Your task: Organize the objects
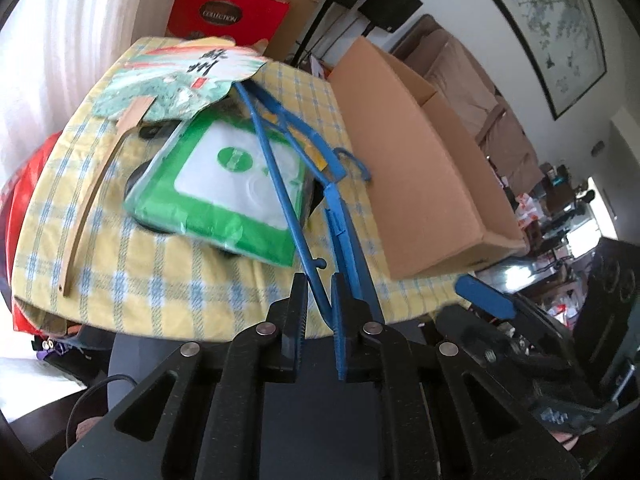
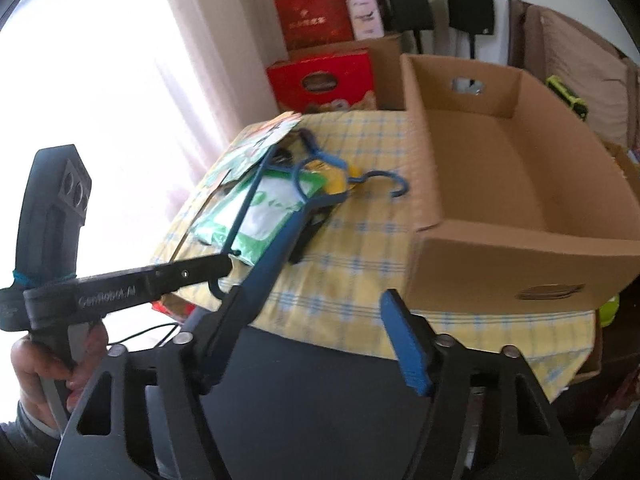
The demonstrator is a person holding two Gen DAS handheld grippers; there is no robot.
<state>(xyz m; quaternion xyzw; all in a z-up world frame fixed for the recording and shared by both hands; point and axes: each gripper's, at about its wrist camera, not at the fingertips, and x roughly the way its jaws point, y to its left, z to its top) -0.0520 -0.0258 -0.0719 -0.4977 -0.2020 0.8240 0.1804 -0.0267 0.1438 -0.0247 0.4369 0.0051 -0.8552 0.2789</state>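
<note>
Left wrist view
Left gripper: clenched on the near end of the blue hanger; its thin bars pass between the two narrow jaws.
Hanger: it lies slanted over the green packet; its hook is on the right, near the cardboard box.
Green packet: in the middle of the checked tablecloth, on something dark.
Paper fan: at the far side, its edge over the packet, its wooden handle running to the near left.
Box: on the right of the table, just beside the hanger hook.

Right wrist view
Right gripper: released, jaws apart; the left finger is against the hanger's wide bar, the blue pad stands clear of it.
Left gripper: comes in from the left, its tip at the hanger's near end.
Hand: holds that gripper's handle at the left edge.
Box: open, at the right, no contents visible inside.
</note>
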